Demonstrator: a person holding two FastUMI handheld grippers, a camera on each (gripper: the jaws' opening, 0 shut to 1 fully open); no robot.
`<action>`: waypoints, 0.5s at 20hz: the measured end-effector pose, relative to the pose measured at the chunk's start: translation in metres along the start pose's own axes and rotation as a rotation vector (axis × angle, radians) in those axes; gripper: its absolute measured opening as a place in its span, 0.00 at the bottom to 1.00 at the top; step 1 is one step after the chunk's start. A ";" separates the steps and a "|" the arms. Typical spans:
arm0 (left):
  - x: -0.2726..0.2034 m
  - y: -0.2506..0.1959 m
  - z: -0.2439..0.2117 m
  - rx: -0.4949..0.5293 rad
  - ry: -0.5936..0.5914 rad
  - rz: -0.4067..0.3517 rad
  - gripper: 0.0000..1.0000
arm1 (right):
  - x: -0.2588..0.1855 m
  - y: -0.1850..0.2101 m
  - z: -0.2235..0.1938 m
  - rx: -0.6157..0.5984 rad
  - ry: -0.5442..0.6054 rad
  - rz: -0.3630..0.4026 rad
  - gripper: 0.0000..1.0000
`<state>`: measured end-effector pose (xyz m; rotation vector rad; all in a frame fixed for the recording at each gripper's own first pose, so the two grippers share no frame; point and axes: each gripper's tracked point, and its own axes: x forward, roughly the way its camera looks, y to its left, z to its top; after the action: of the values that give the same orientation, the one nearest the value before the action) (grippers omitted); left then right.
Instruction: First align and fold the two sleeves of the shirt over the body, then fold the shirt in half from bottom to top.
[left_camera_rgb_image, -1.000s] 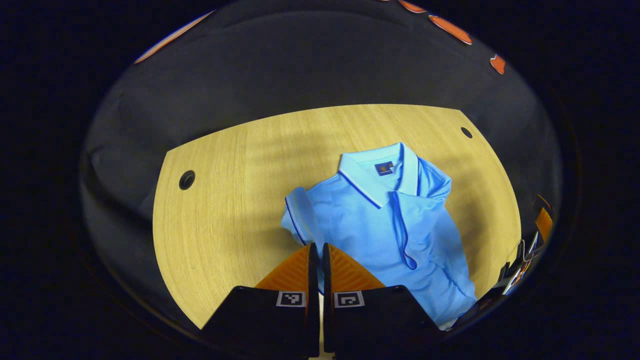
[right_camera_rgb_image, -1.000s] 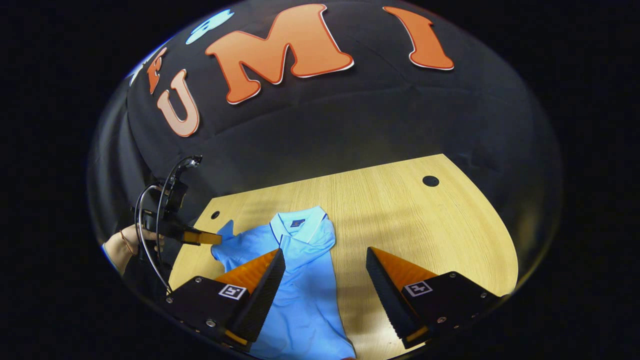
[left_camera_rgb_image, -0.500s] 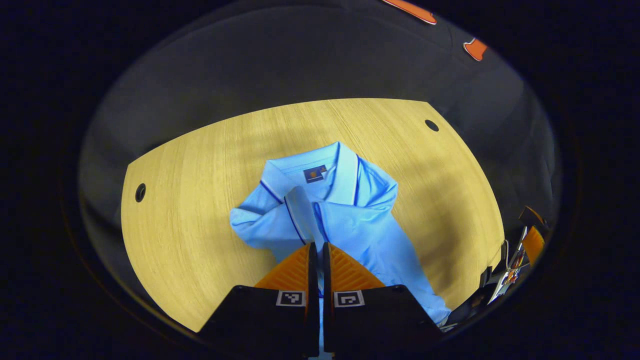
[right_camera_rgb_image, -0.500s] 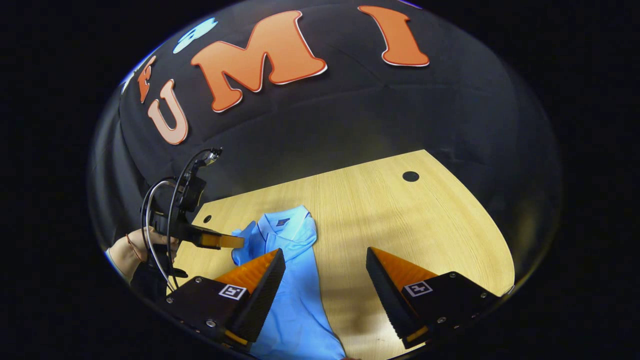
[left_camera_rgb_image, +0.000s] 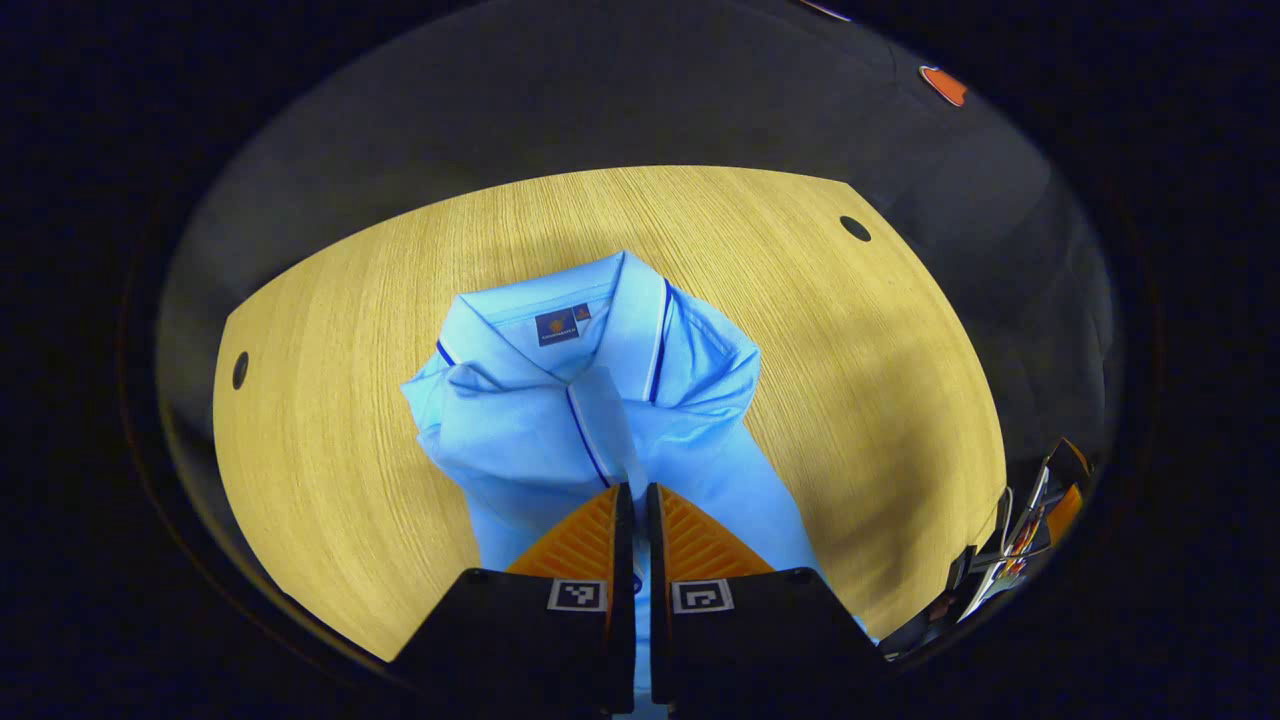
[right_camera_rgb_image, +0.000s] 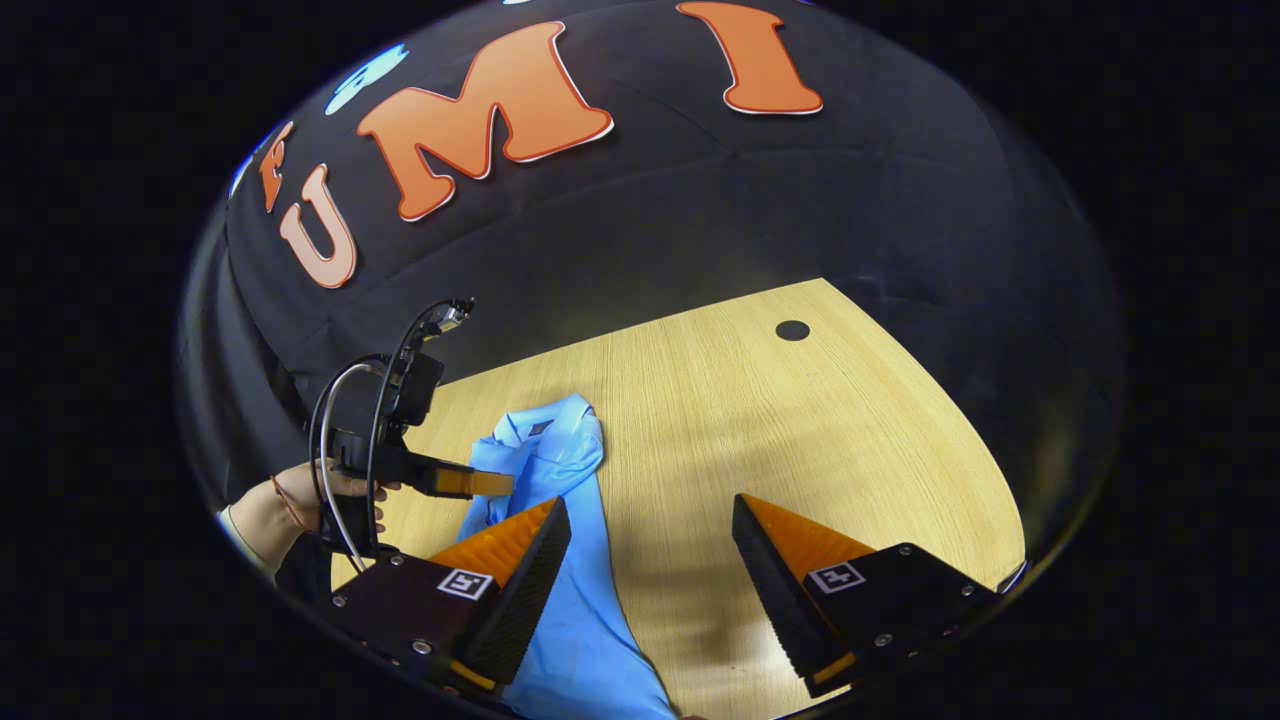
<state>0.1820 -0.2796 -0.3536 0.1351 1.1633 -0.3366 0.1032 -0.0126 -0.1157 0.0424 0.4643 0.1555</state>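
Left gripper (left_camera_rgb_image: 632, 495) clamped on sleeve (left_camera_rgb_image: 600, 425), now carried across shirt (left_camera_rgb_image: 560, 400) body mid-table (left_camera_rgb_image: 850, 350); second sleeve fold nearly laid. Right gripper (right_camera_rgb_image: 650, 545) spread, empty, hovering beside.

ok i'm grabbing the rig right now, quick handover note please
Left gripper: shut on the shirt's left sleeve, holding it over the body just below the collar.
Right gripper: open, holding nothing, hovering above the table with the shirt's lower part under its left finger.
Shirt: light blue polo lying collar-far on the wooden table; the other sleeve looks already folded in.
Left to do: lay this sleeve flat and release, then fold the shirt in half bottom to top.
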 end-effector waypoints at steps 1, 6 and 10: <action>0.003 -0.003 -0.001 -0.002 0.000 -0.004 0.14 | 0.001 0.000 -0.002 -0.004 0.005 0.001 0.99; -0.001 -0.010 -0.005 -0.038 -0.032 -0.019 0.55 | 0.003 -0.001 -0.006 -0.004 0.025 0.005 0.99; -0.024 -0.007 -0.008 -0.079 -0.080 -0.011 1.00 | 0.005 -0.002 -0.006 -0.024 0.031 -0.005 0.99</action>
<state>0.1642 -0.2799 -0.3341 0.0460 1.0965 -0.3030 0.1053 -0.0138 -0.1233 0.0156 0.4933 0.1571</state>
